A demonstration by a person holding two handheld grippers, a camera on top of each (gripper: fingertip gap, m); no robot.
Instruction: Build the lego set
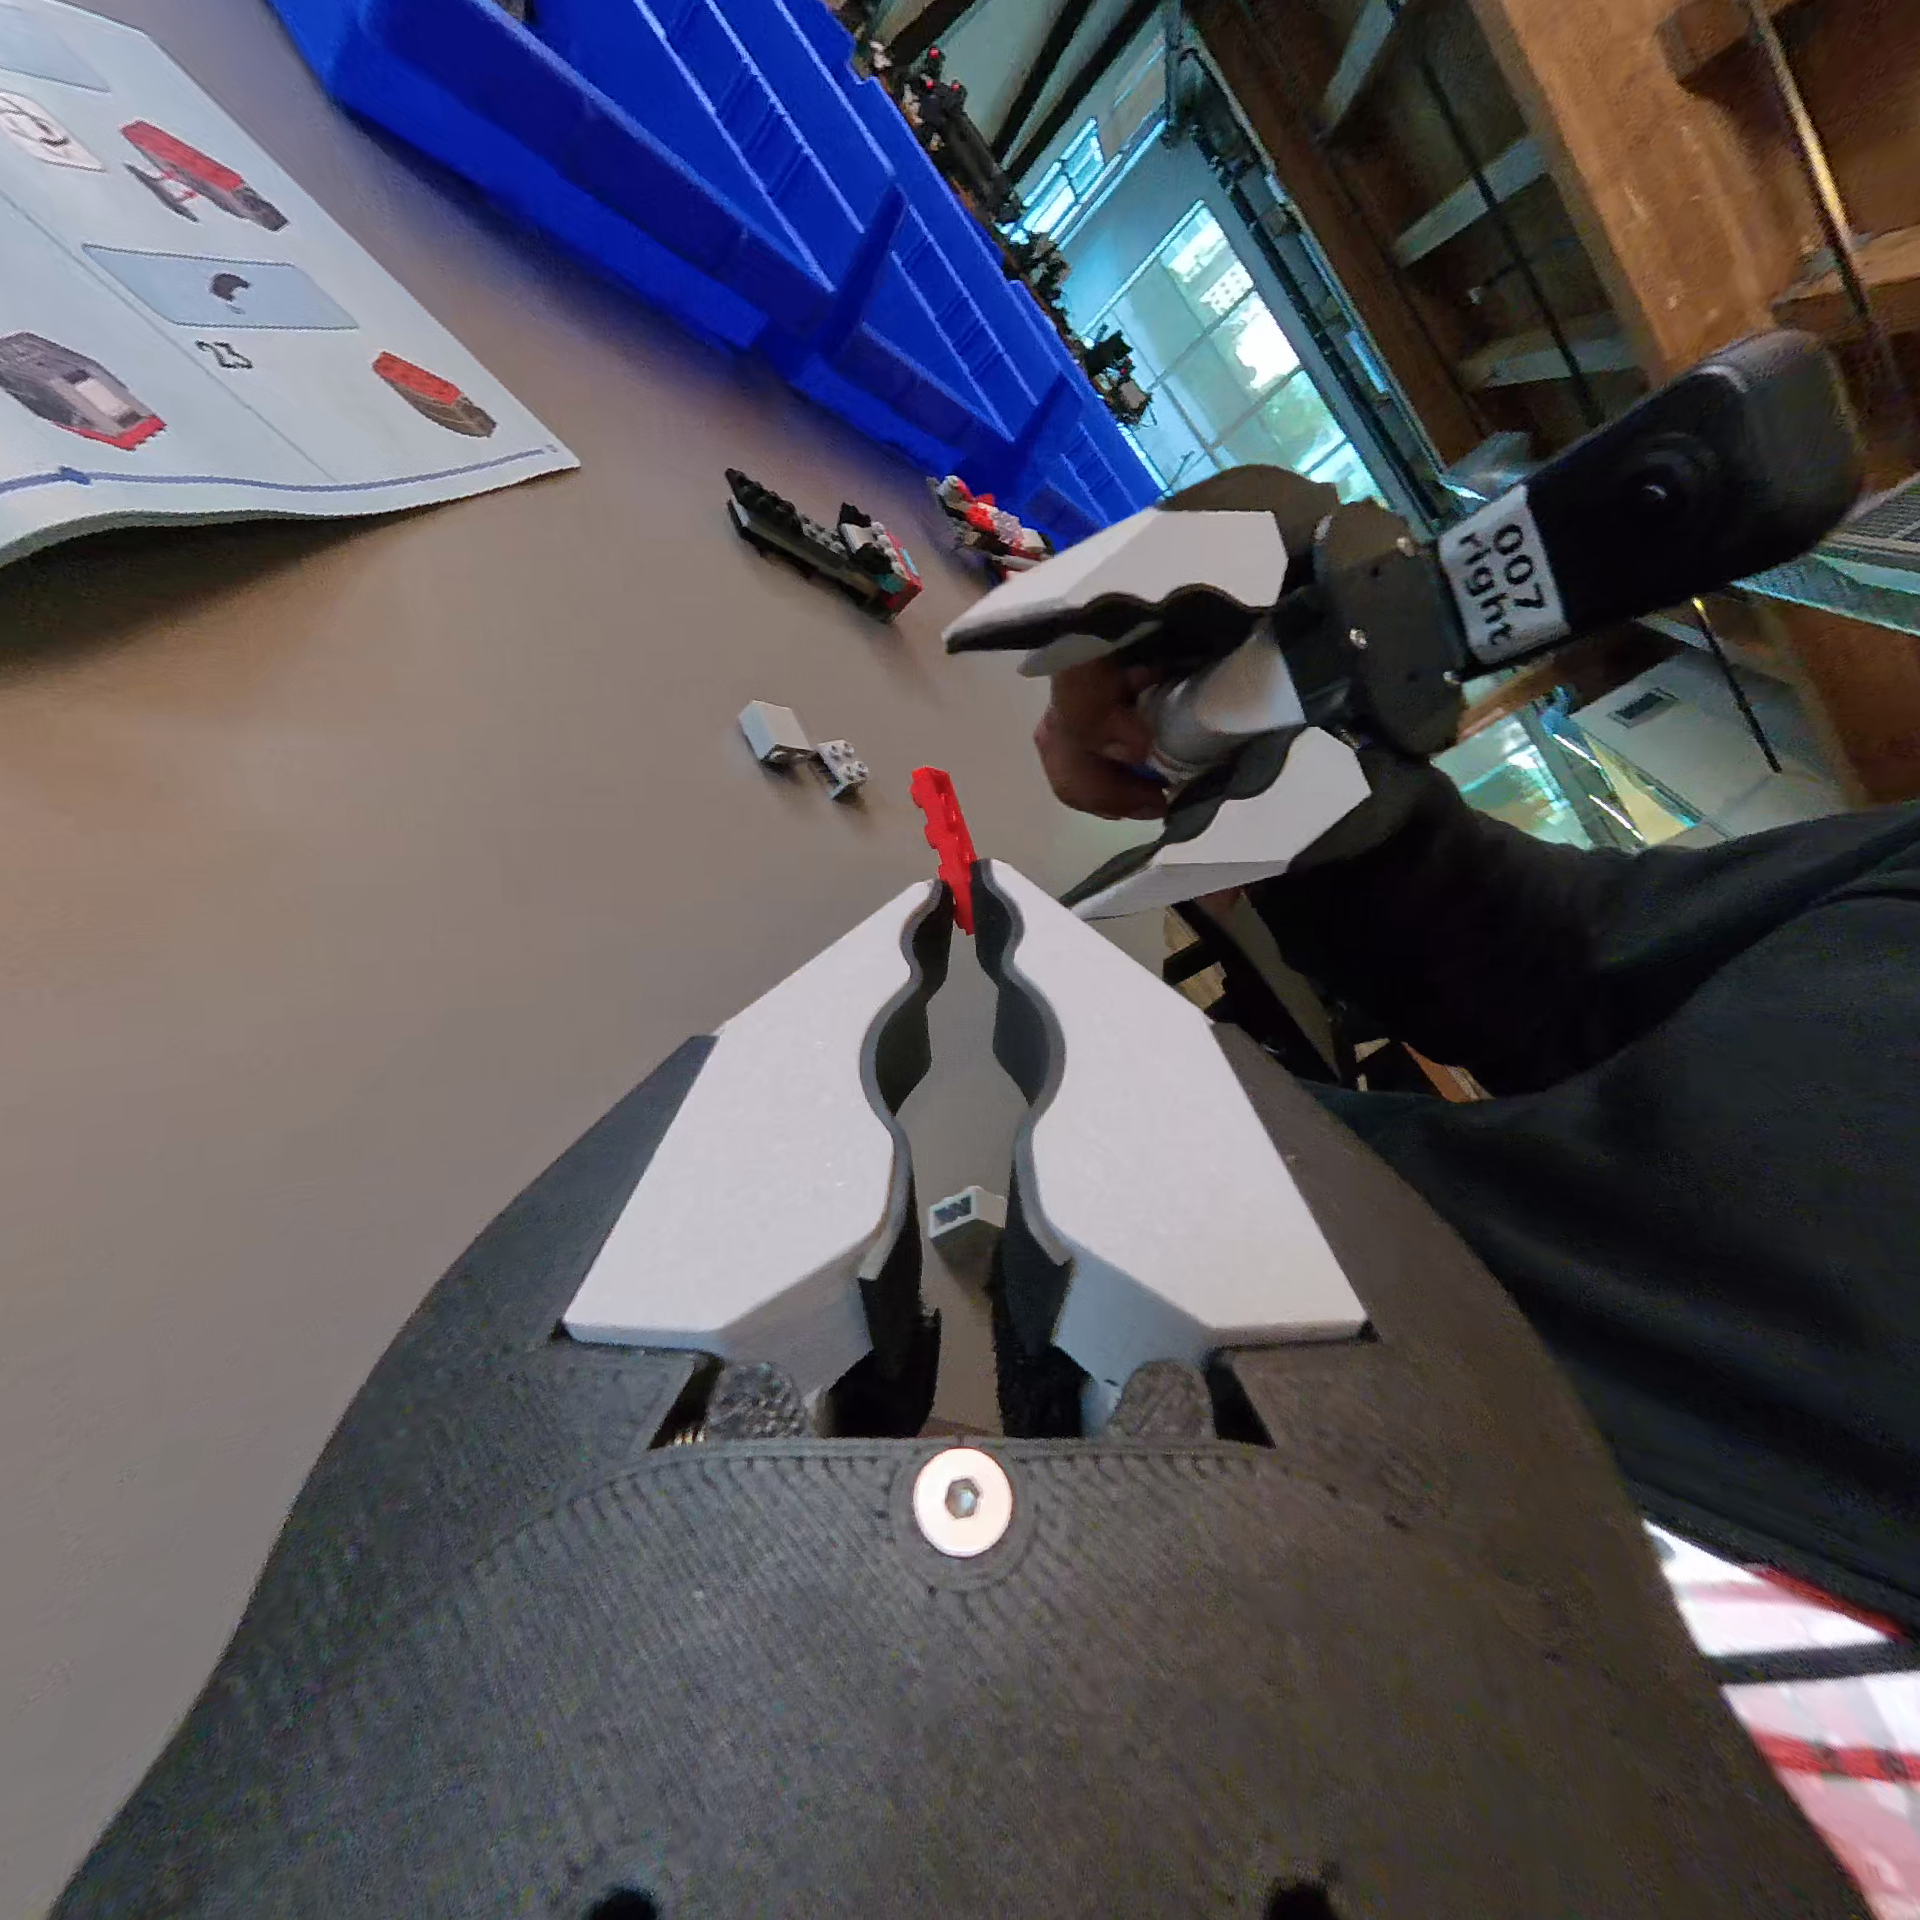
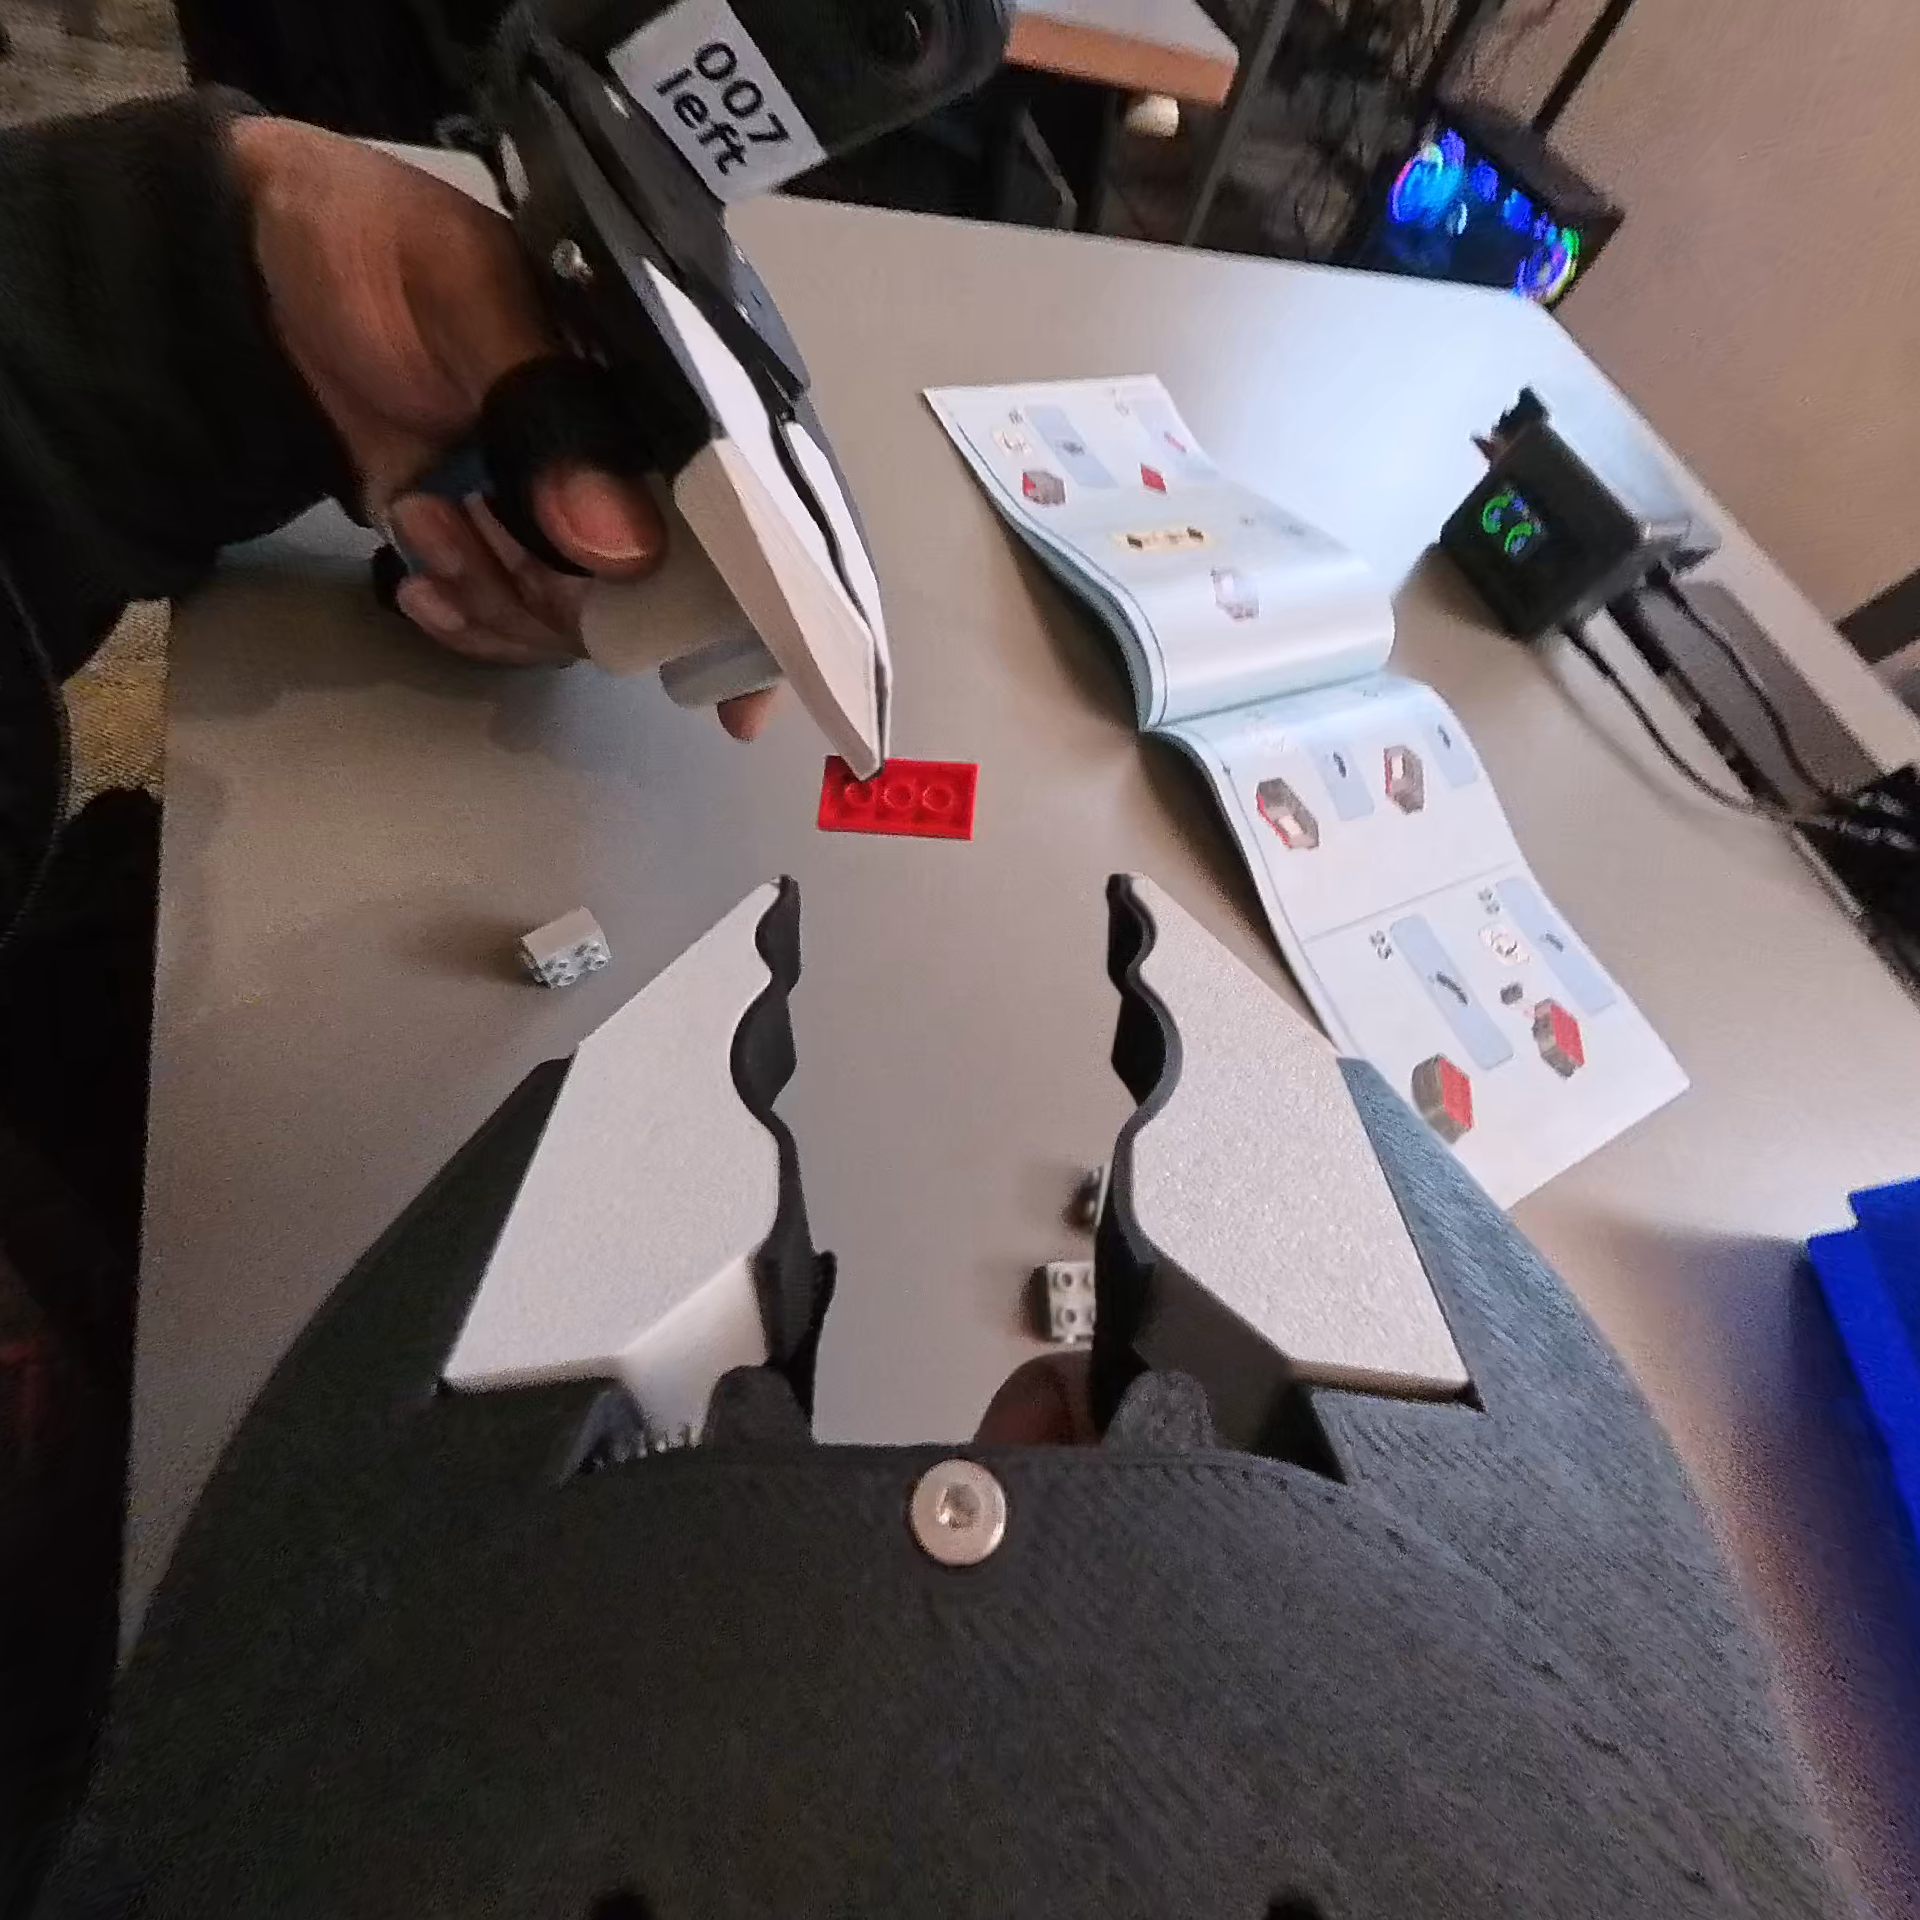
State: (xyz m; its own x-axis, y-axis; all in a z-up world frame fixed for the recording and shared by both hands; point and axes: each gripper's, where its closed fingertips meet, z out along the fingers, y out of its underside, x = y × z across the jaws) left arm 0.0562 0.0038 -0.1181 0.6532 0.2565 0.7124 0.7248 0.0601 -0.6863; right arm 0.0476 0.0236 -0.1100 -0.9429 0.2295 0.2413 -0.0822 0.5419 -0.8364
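My left gripper (image 1: 961,883) is shut on one end of a flat red plate (image 1: 943,826), which sticks out past its tips. In the right wrist view the left gripper (image 2: 871,756) pinches the left end of the red plate (image 2: 914,800), whose underside faces the camera over the grey table (image 2: 416,810). My right gripper (image 2: 951,899) is open and empty, just short of the plate. It also shows in the left wrist view (image 1: 1018,774), open, to the right of the plate. Two small grey bricks (image 1: 774,732) (image 1: 844,769) lie on the table beyond the plate.
A black and red partial build (image 1: 831,545) and a smaller one (image 1: 987,525) sit near the blue bins (image 1: 727,156). The open instruction booklet (image 2: 1299,727) lies to the right. Loose grey bricks (image 2: 566,945) (image 2: 1070,1299) lie on the table. A black device with a screen (image 2: 1538,530) stands far right. Both grippers' tips are close together, under 4 cm apart.
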